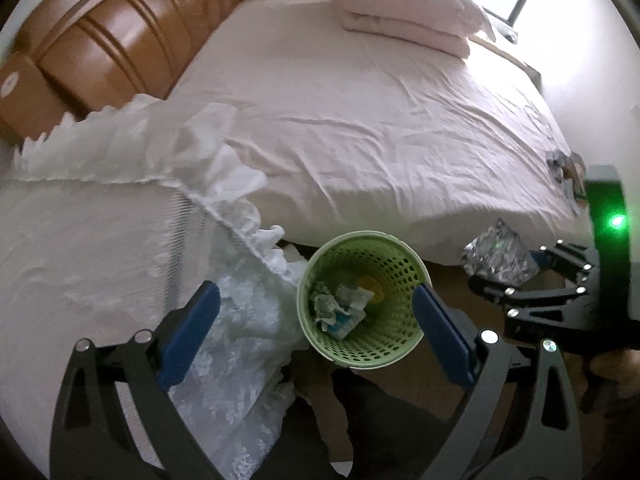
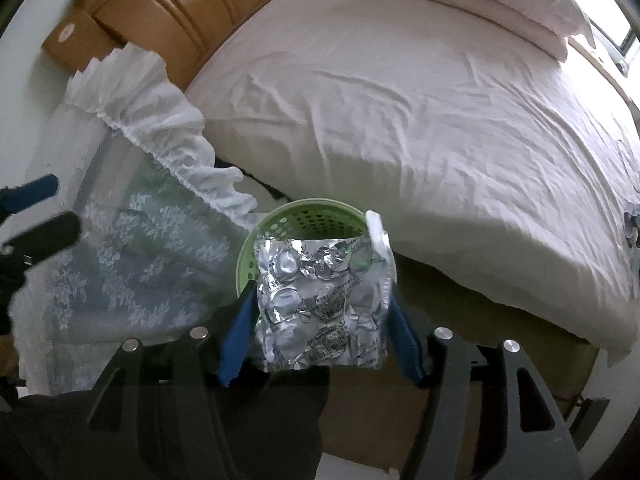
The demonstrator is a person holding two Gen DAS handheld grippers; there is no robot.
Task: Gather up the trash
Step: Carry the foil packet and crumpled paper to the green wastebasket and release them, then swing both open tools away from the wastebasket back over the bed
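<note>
A green perforated waste basket (image 1: 404,280) stands on the floor by the bed, with crumpled paper scraps (image 1: 340,306) inside. My left gripper (image 1: 316,328) is open and empty, its blue pads on either side of the basket above it. My right gripper (image 2: 320,320) is shut on a crumpled silver foil blister pack (image 2: 320,304), held just in front of the basket's rim (image 2: 280,220). In the left wrist view the right gripper (image 1: 500,268) holds the foil pack (image 1: 496,252) to the right of the basket.
A bed with a wrinkled white sheet (image 1: 380,120) fills the middle. A folded quilt and pillow (image 1: 404,8) lie at its far end. A lace-covered bedside surface (image 1: 100,220) is to the left, the wooden headboard (image 1: 120,32) behind. More small trash (image 1: 564,164) lies at the bed's right edge.
</note>
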